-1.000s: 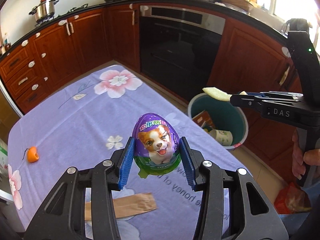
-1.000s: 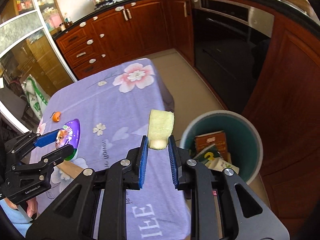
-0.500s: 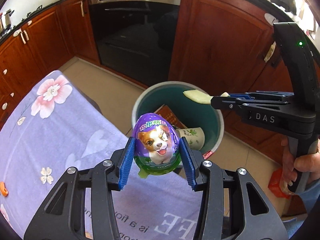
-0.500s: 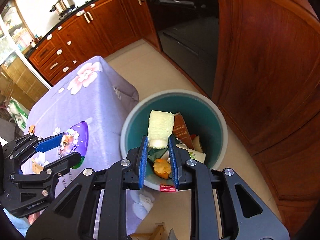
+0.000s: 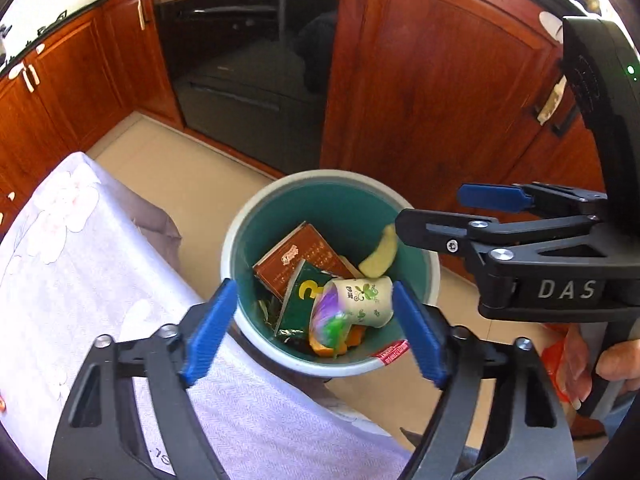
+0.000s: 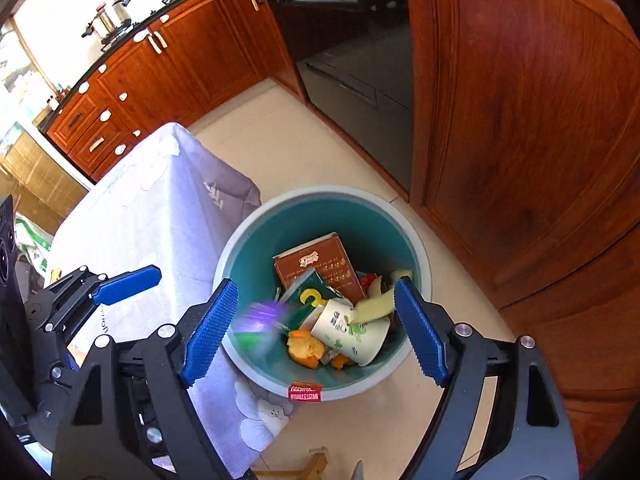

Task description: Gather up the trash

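A teal bin (image 5: 280, 184) (image 6: 256, 220) stands on the floor beside the table. My left gripper (image 5: 314, 330) hangs over it, jaws opening, nothing pressed between the pads. A blurred purple toy egg (image 5: 328, 316) (image 6: 260, 320) falls free below it into the bin. My right gripper (image 6: 314, 332) (image 5: 432, 208) is also over the bin with jaws opening. The pale yellow peel (image 5: 380, 252) (image 6: 372, 304) drops loose from it. In the bin lie a brown carton (image 5: 296, 256), a green packet (image 5: 304, 296), a paper cup (image 5: 364, 300) and orange peel (image 6: 306, 346).
The table with its purple flowered cloth (image 5: 80, 280) (image 6: 140, 220) touches the bin's left side. Red-brown cabinets (image 6: 520, 140) and a black oven (image 5: 248, 60) stand close behind. A person's hand (image 5: 616, 364) holds the right gripper's handle. A pot (image 6: 110, 20) sits on the far counter.
Both grippers moved from the table to above the bin and spread their jaws. The egg left the left gripper and the peel left the right; both are dropping into the bin.
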Demonstrator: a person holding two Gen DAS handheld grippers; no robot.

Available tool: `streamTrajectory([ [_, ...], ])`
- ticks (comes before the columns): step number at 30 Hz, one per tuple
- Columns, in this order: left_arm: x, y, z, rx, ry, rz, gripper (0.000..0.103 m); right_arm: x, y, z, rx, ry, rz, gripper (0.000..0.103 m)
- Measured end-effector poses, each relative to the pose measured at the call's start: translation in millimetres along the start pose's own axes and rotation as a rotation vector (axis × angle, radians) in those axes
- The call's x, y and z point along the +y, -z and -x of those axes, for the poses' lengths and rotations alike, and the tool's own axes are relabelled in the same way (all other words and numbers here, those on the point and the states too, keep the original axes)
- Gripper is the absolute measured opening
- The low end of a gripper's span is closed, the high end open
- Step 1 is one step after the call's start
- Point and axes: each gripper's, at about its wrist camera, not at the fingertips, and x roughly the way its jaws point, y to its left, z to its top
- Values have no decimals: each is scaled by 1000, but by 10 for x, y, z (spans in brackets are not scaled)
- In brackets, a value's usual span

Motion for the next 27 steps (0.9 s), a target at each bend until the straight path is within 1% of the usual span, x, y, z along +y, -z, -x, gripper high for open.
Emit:
streamTrajectory([
  [1, 3, 5, 20, -3, -8, 5, 91, 3, -10, 19, -2, 1, -2, 86],
  [2, 7, 10, 41, -9, -18, 9, 95, 3, -18, 40, -7, -1, -4, 90],
  [5, 23, 40, 129, -36, -37, 25, 98, 52, -15, 120, -13, 6, 2, 90],
  [7, 38, 80, 211, -49, -44, 39, 99, 85, -18, 183, -19, 3, 14, 90],
  [10, 44, 143, 379, -61, -67, 60, 99, 155, 10, 293, -24, -4, 32, 96],
  [13, 51, 169, 506, -70, -82, 82, 99, 229, 57, 426, -37, -16, 48, 96],
  [19, 145, 399, 833, -88, -114, 139, 99, 394, 186, 716, -63, -30, 91, 96],
  [27, 236, 781, 1233, -126, -153, 181, 99, 653, 462, 1084, -83, 31, 176, 96],
])
